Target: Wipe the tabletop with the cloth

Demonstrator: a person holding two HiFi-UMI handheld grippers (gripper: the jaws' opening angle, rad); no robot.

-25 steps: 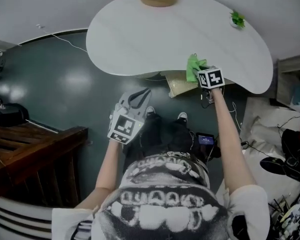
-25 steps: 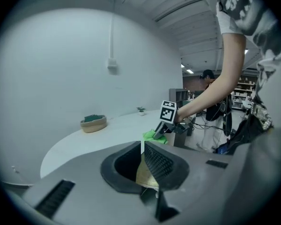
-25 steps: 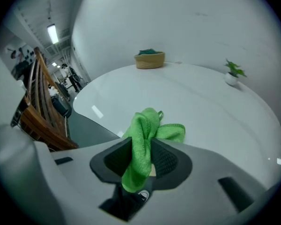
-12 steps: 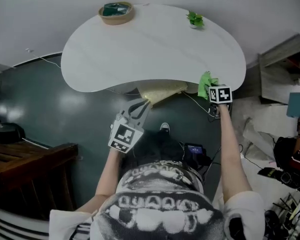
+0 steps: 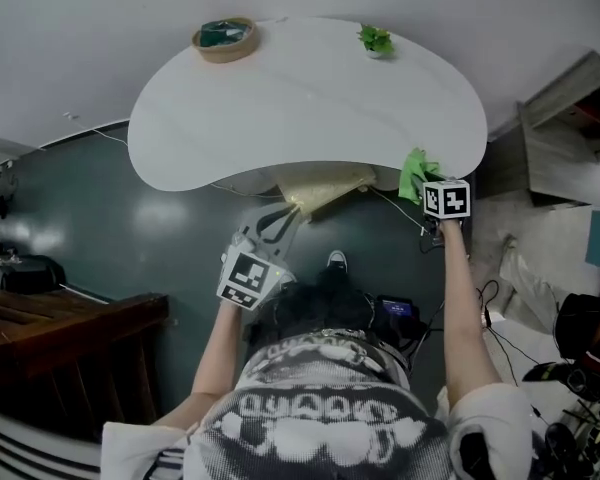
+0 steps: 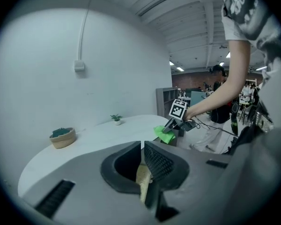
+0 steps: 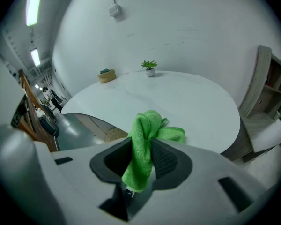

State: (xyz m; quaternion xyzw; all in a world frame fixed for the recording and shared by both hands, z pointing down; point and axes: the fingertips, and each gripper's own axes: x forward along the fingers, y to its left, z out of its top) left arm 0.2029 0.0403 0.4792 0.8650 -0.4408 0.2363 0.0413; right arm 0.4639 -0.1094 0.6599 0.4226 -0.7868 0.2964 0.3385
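The right gripper [image 7: 141, 159] was clamped on the green cloth [image 7: 149, 128], at the near right edge of the white table [image 5: 300, 98]. The left gripper [image 6: 143, 163] hung just short of the table's near edge, jaws pressed together.

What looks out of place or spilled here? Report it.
Nothing looks spilled or damaged. The tabletop is bare apart from the basket and small potted plant, both upright at its far edge. The green cloth is bunched in the right gripper, not spread flat.
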